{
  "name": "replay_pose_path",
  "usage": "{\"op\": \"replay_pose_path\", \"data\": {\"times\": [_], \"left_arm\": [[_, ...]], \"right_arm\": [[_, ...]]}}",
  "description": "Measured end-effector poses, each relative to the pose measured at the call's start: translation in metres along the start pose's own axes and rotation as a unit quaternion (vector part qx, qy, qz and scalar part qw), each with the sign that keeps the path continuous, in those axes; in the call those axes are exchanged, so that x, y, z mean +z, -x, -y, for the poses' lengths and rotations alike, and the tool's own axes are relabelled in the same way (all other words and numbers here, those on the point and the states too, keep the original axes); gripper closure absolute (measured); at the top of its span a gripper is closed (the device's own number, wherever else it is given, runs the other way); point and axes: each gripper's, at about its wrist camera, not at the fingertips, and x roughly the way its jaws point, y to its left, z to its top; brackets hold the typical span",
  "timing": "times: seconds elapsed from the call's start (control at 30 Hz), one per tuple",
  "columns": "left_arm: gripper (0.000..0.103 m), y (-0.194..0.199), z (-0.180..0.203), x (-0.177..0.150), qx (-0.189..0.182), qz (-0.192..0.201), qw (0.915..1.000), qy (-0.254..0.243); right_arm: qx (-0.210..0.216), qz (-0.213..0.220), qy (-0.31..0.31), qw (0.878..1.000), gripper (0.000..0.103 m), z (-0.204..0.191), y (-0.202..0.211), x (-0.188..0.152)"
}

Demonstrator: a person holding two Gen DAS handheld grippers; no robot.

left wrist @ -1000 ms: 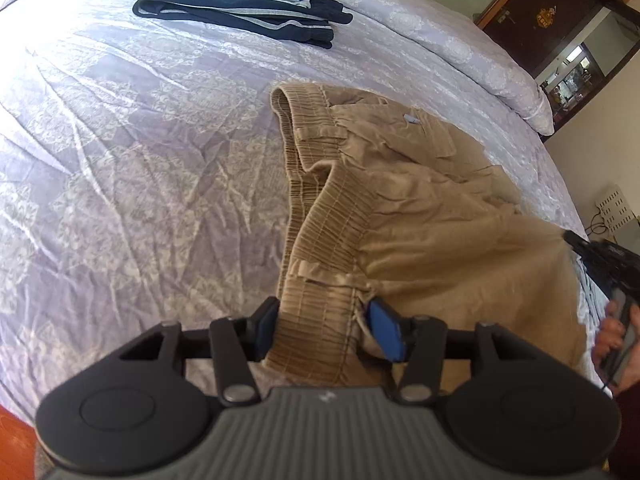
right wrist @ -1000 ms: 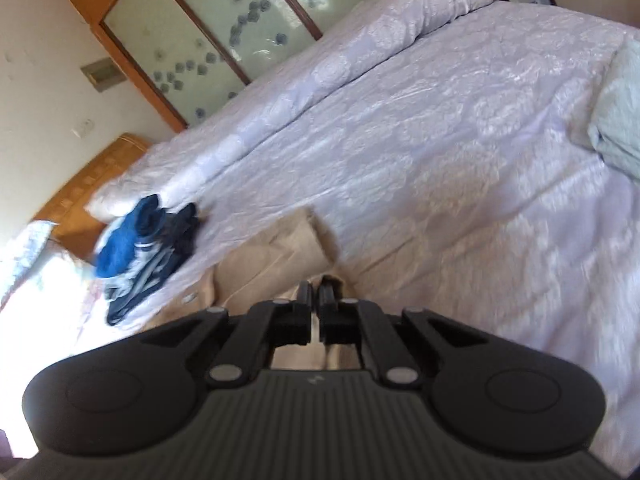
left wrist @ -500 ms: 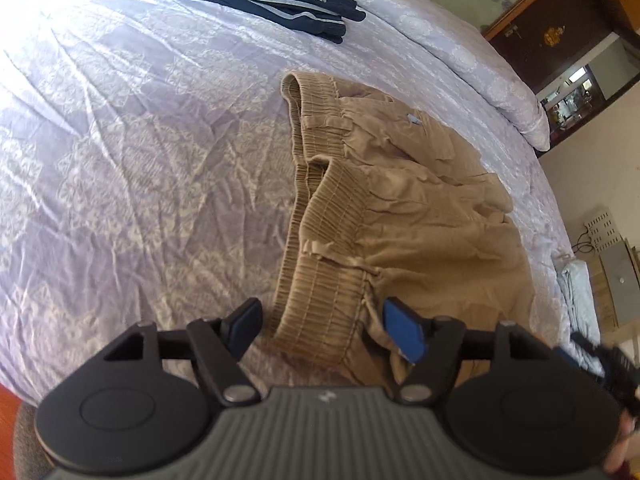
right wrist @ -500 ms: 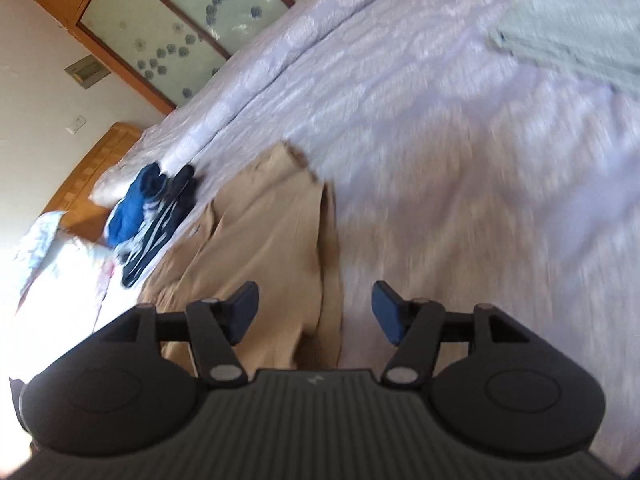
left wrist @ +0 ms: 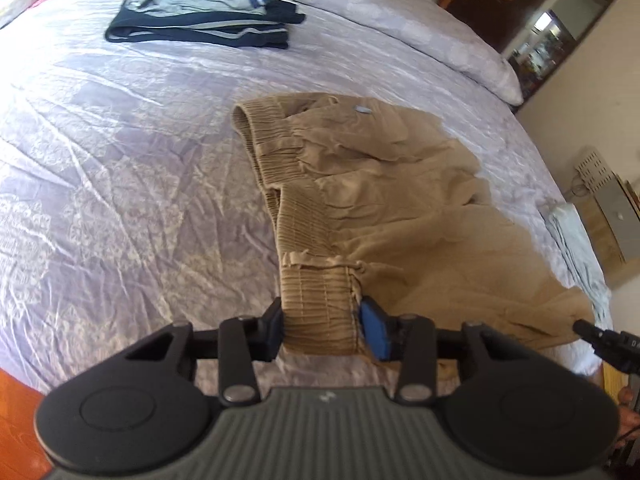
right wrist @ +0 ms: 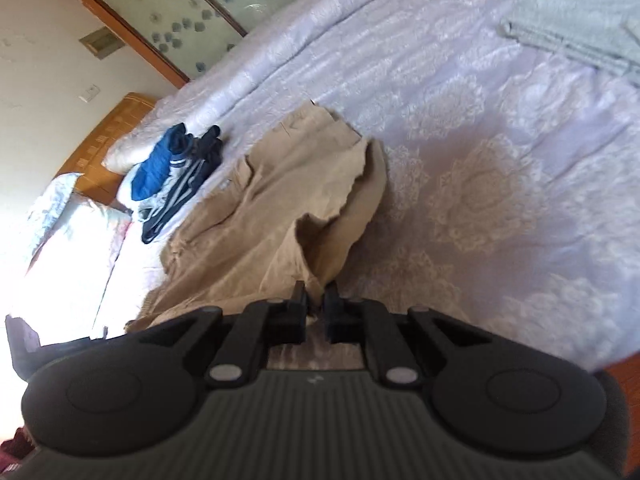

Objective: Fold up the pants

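Bare bedspread (left wrist: pixel 120 168) beside pants (left wrist: pixel 400 208)

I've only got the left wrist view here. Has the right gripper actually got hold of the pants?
Observer: Yes. The right gripper has just been closing, and its fingers now pinch a fold of the pants near the leg end.
Operator: Is that leg up off the bed?
Observer: Only a ridge of cloth rises to the fingers. The rest of the leg lies rumpled on the bedspread.
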Motion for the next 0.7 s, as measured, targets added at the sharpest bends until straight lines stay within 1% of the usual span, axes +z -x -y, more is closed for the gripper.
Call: {"op": "replay_pose_path", "data": {"times": [0.03, 0.1, 0.13, 0.17, 0.2, 0.27, 0.33, 0.37, 0.4, 0.47, 0.53, 0.57, 0.63, 0.7], "left_arm": [[0.064, -0.002, 0.003, -0.003, 0.004, -0.006, 0.9999, -0.009], [0.064, -0.013, 0.007, -0.013, 0.025, -0.018, 0.9991, -0.029], [0.064, -0.021, 0.006, -0.017, 0.033, -0.025, 0.9987, -0.031], [0.061, -0.028, 0.003, -0.022, 0.035, -0.030, 0.9987, -0.023], [0.057, -0.030, 0.000, -0.025, 0.033, -0.026, 0.9990, -0.015], [0.056, -0.027, 0.001, -0.027, 0.030, -0.018, 0.9993, -0.017], [0.045, -0.019, -0.002, -0.026, 0.030, -0.017, 0.9993, -0.017], [0.035, -0.014, -0.005, -0.025, 0.031, -0.014, 0.9993, -0.017], [0.033, -0.006, -0.009, -0.023, 0.030, -0.008, 0.9994, -0.018], [0.033, 0.008, -0.020, -0.014, 0.032, 0.016, 0.9993, -0.010], [0.033, 0.015, -0.032, 0.001, 0.034, 0.033, 0.9989, 0.002], [0.034, 0.014, -0.037, 0.013, 0.038, 0.037, 0.9985, 0.008], [0.035, 0.008, -0.043, 0.040, 0.038, 0.054, 0.9978, 0.010], [0.028, -0.007, -0.047, 0.068, 0.030, 0.072, 0.9969, 0.011]], "right_arm": [[-0.002, -0.002, 0.004, 1.000, 0.093, 0.001, 0.006, -0.005], [-0.013, -0.016, 0.004, 1.000, 0.093, 0.008, 0.010, -0.019], [-0.021, -0.028, 0.004, 0.999, 0.093, 0.012, 0.005, -0.025], [-0.032, -0.037, 0.001, 0.999, 0.093, 0.017, -0.005, -0.031], [-0.043, -0.047, -0.005, 0.998, 0.092, 0.025, -0.013, -0.036], [-0.068, -0.067, -0.017, 0.995, 0.092, 0.035, -0.030, -0.044], [-0.063, -0.064, -0.024, 0.996, 0.092, 0.037, -0.034, -0.042], [-0.061, -0.068, -0.018, 0.996, 0.090, 0.035, -0.034, -0.039], [-0.056, -0.069, -0.005, 0.996, 0.088, 0.034, -0.032, -0.036], [-0.072, -0.056, 0.031, 0.995, 0.068, 0.028, -0.023, -0.025], [-0.102, -0.016, 0.048, 0.994, 0.067, 0.029, -0.008, -0.010], [-0.106, 0.000, 0.047, 0.993, 0.067, 0.031, -0.002, -0.001], [-0.105, 0.025, 0.045, 0.993, 0.067, 0.032, -0.003, 0.025], [-0.094, 0.049, 0.068, 0.992, 0.067, 0.023, -0.016, 0.053]]}}
